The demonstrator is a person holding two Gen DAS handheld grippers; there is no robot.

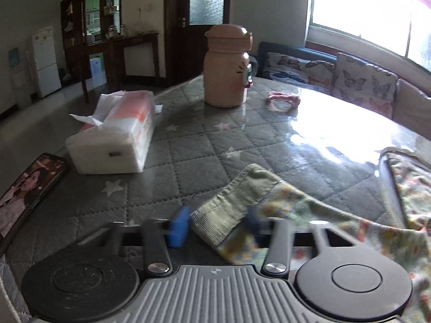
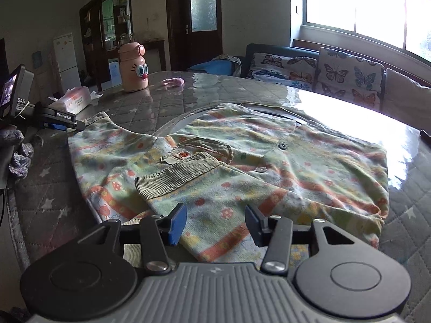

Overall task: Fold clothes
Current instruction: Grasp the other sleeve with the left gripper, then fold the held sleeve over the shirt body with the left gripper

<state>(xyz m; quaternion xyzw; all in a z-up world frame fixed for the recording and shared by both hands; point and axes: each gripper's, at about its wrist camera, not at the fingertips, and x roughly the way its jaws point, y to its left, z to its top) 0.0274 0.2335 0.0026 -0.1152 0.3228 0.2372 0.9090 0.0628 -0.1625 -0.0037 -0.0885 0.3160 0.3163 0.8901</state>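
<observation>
My left gripper [image 1: 215, 226] pinching ribbed cuff [image 1: 223, 220] of patterned shirt [image 2: 242, 161], sleeve stretched out leftward. Shirt lies flat mid-table [image 2: 134, 107]. My right gripper [image 2: 215, 222] spread over other sleeve [image 2: 212, 210], pads clear of cloth.

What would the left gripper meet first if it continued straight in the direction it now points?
Probably the ribbed cuff of the patterned garment, which already lies between the left gripper fingers. Beyond it lies only the quilted table cover, with the tissue pack off to the left.
</observation>
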